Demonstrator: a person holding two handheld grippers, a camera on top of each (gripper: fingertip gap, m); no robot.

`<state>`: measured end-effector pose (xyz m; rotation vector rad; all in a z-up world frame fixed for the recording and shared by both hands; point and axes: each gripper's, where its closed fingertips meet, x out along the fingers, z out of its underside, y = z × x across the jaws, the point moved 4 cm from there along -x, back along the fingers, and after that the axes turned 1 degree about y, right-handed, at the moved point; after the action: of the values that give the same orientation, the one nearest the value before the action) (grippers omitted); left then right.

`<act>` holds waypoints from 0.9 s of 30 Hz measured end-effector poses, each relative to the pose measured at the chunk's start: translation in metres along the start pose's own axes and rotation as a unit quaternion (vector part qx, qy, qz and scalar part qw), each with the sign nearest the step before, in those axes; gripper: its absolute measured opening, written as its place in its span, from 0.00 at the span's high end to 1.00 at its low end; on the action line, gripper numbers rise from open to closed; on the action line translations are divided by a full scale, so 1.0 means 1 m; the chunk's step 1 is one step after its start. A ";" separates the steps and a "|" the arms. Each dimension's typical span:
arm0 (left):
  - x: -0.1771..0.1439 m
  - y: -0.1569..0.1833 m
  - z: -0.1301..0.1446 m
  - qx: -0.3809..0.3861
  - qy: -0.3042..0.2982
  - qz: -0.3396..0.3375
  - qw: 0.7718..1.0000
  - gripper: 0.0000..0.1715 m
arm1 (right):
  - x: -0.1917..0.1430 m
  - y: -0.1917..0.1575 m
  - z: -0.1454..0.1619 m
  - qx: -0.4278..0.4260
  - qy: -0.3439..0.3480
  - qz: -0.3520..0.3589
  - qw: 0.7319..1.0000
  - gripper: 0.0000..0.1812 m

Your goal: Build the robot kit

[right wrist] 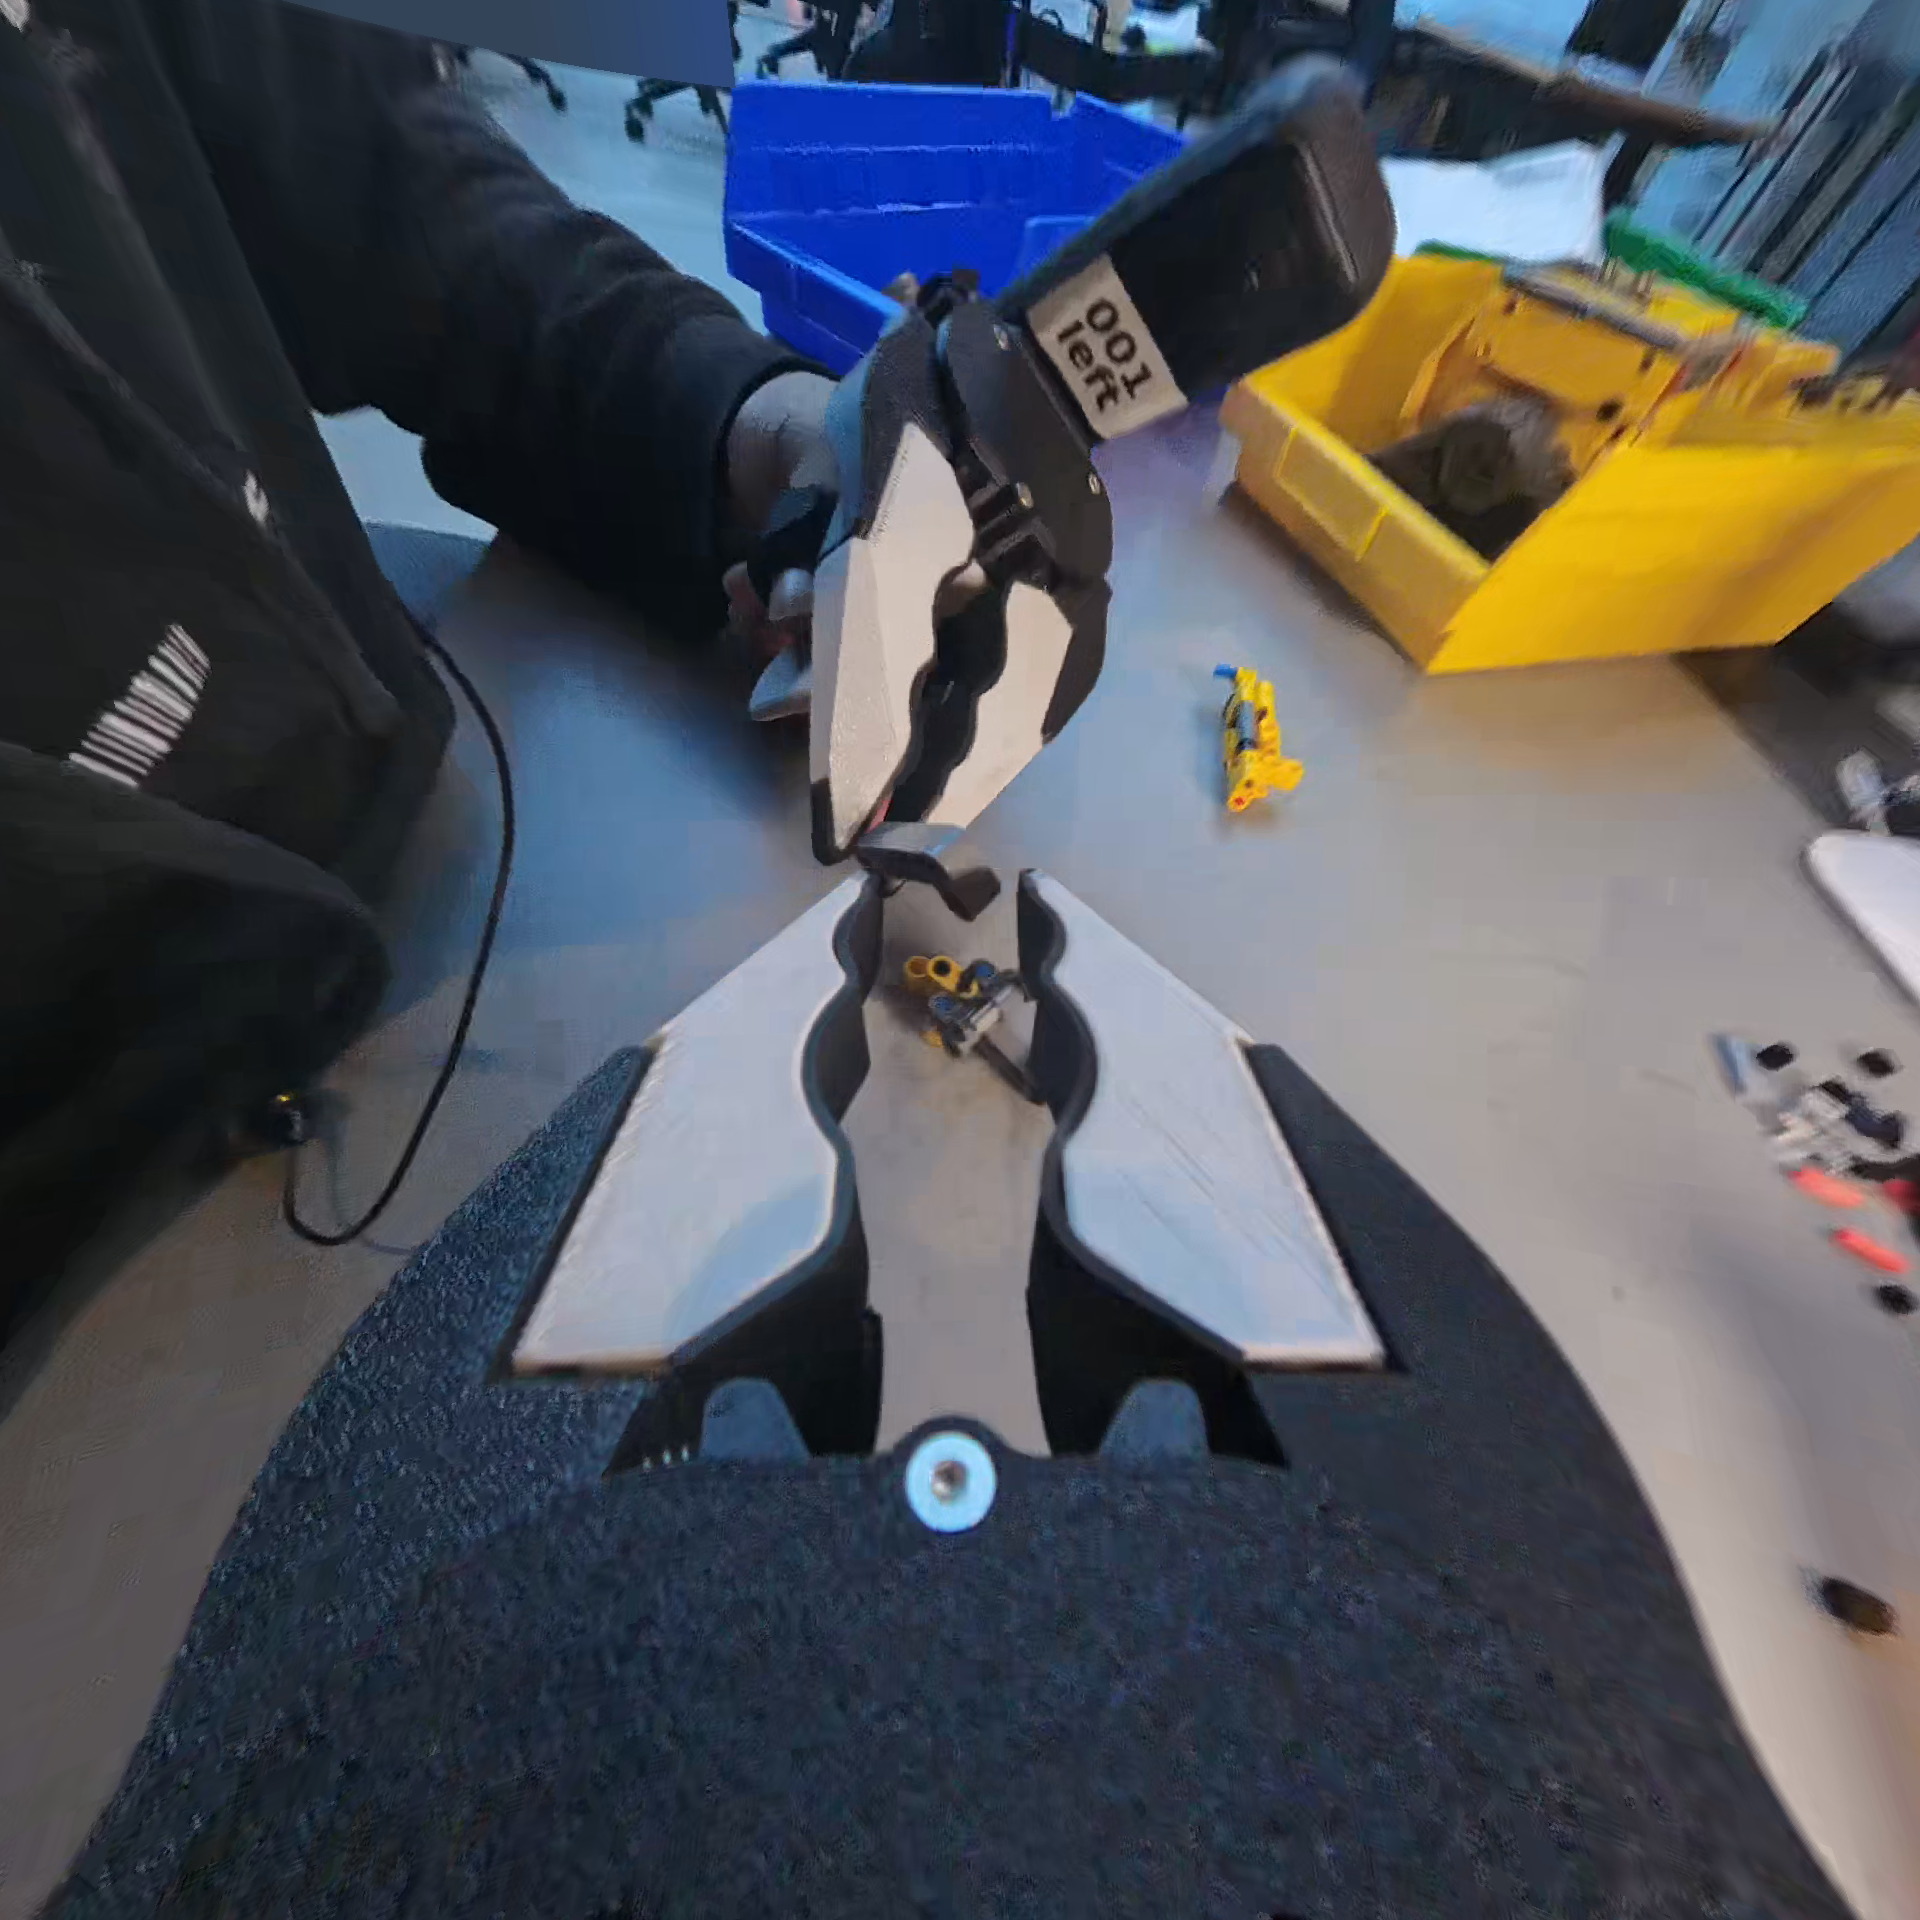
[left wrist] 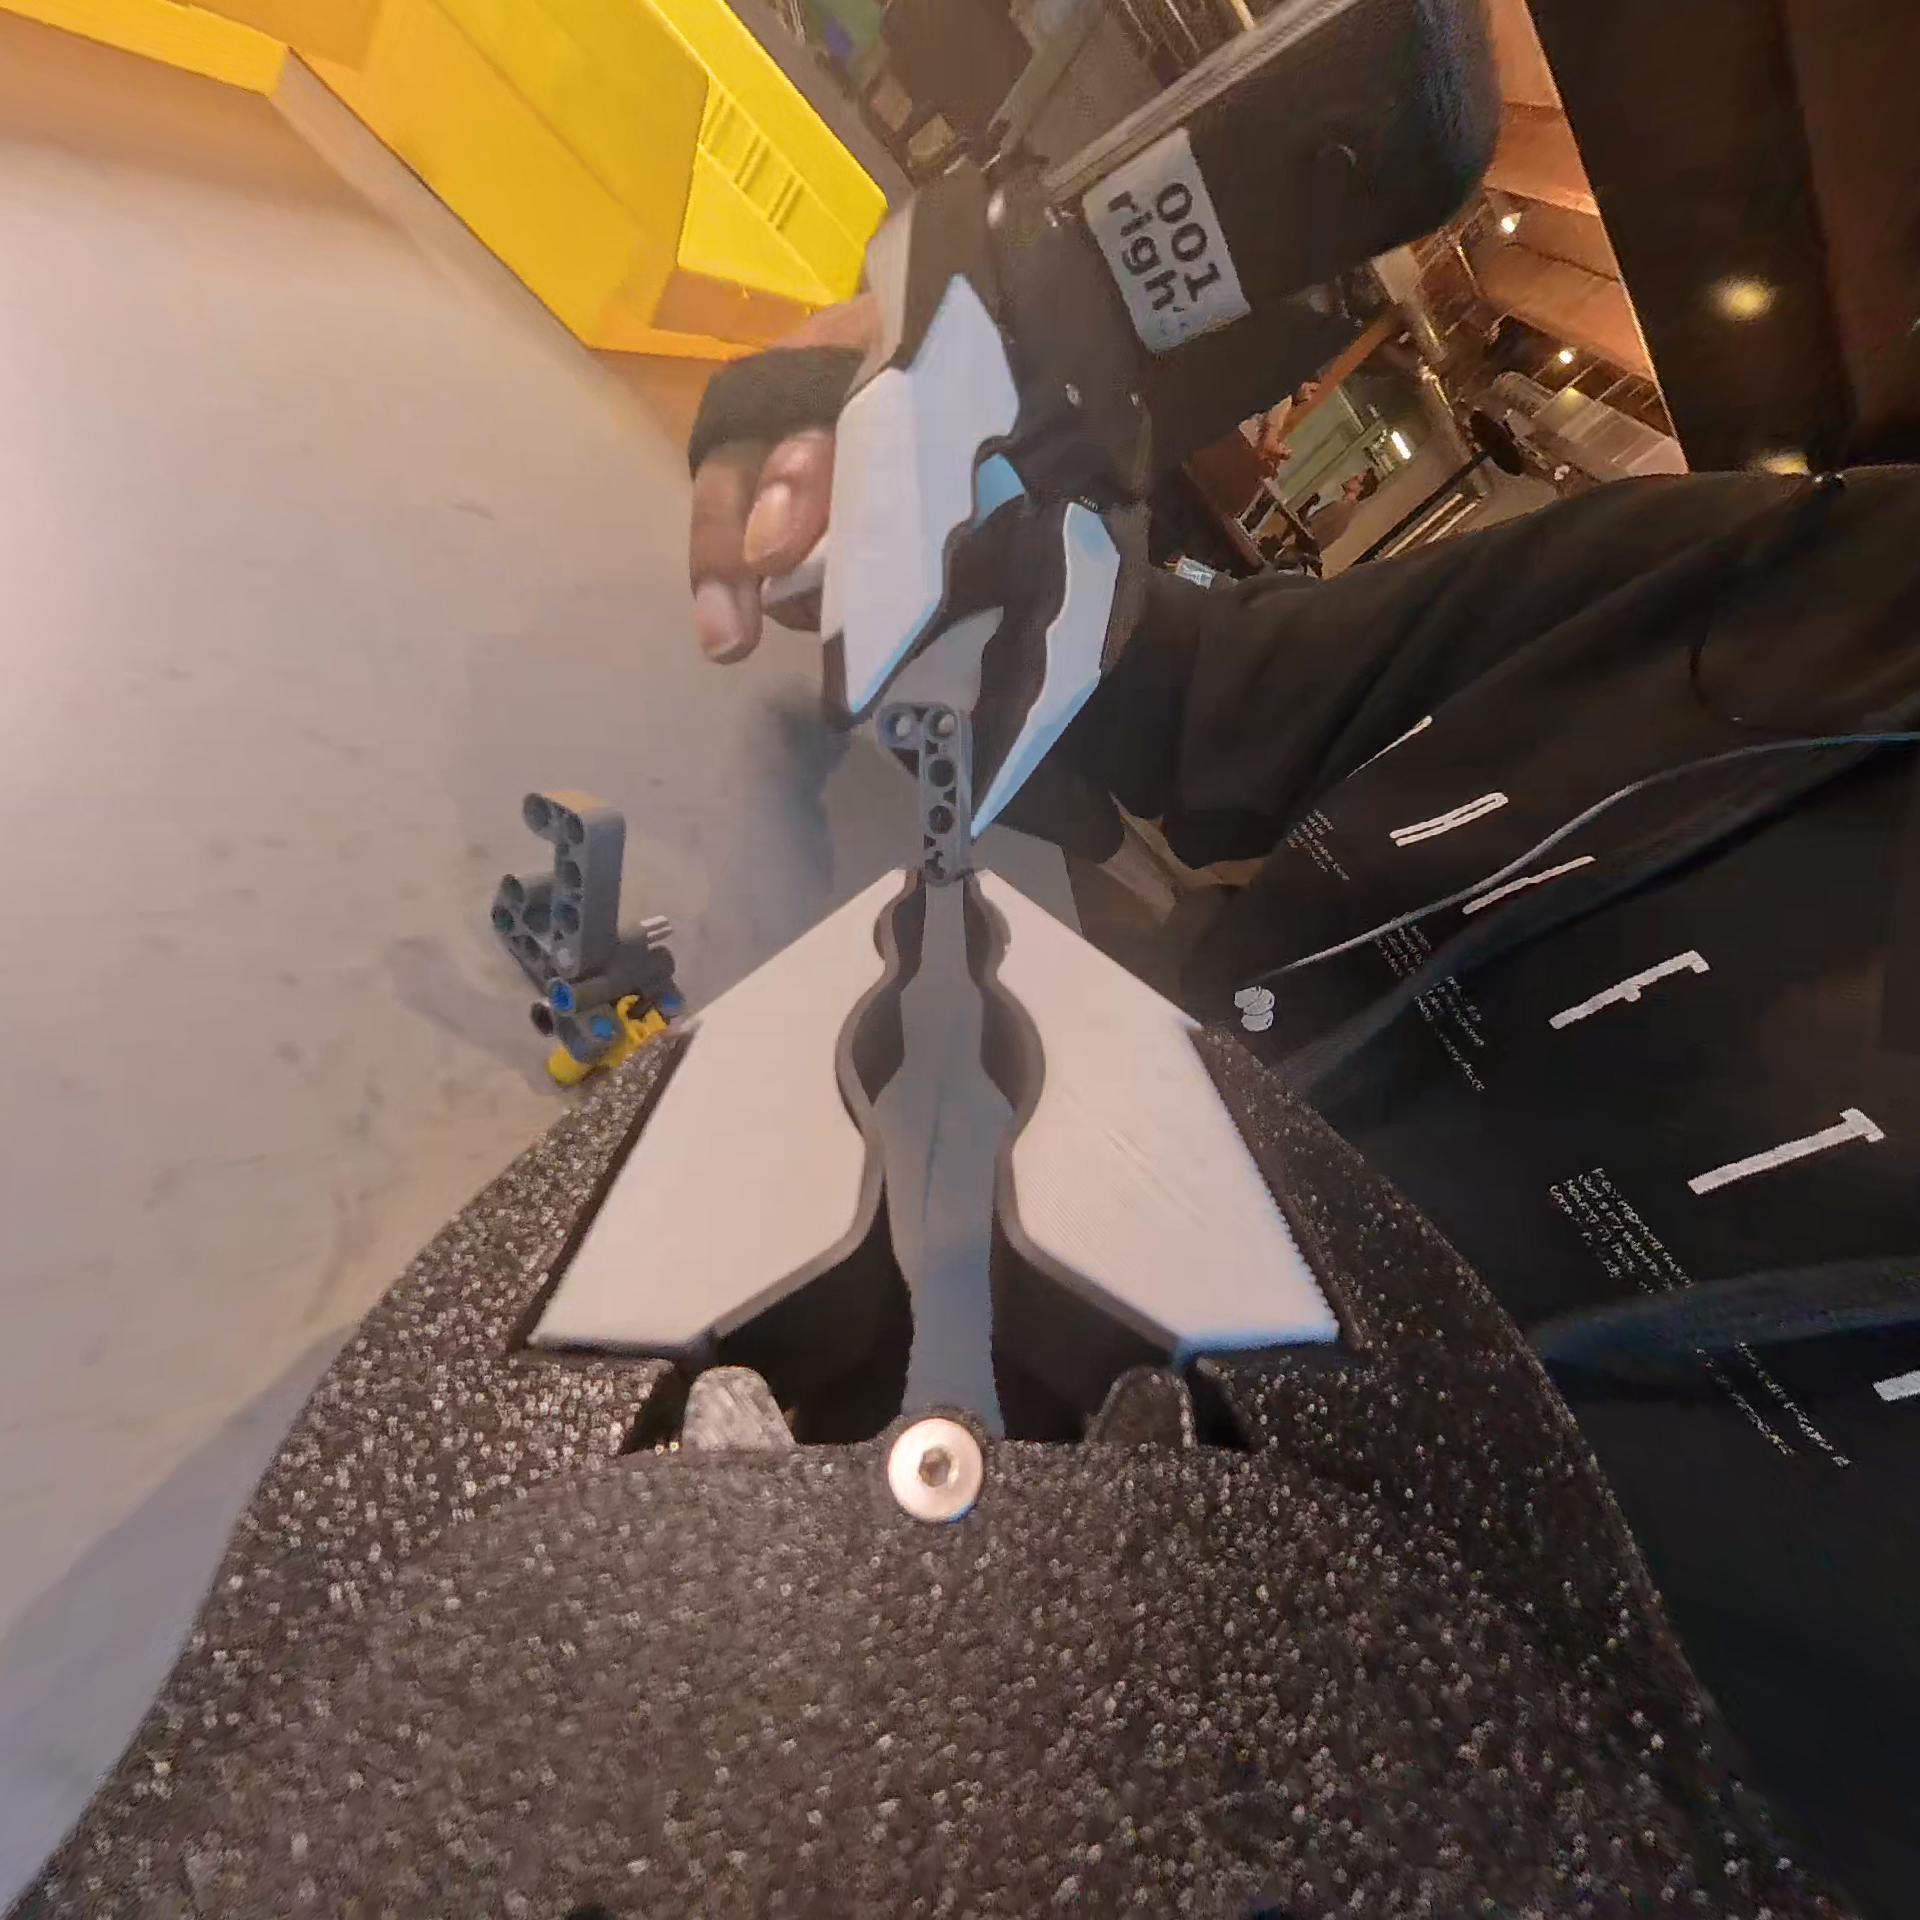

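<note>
One grey beam (left wrist: 935,795) pinched by left gripper (left wrist: 940,881), right gripper (right wrist: 940,883) gaping.

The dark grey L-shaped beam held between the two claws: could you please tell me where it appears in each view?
Left wrist view: dark grey L-shaped beam just above centre, pinched at the left claw tips.
Right wrist view: beam at centre, under the left claw, blurred.
Shared landmark: yellow bin.
</note>
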<state>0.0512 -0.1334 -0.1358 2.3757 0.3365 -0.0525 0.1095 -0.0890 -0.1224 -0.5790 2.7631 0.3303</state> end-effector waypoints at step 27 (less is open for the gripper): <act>0.004 -0.012 0.006 0.195 -0.078 -0.172 0.962 0.96 | 0.005 -0.003 0.004 0.025 -0.018 -0.039 0.999 0.96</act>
<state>0.0527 -0.1283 -0.1486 2.6478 0.7154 -0.5079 0.1075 -0.0925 -0.1287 -0.6584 2.6983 0.2501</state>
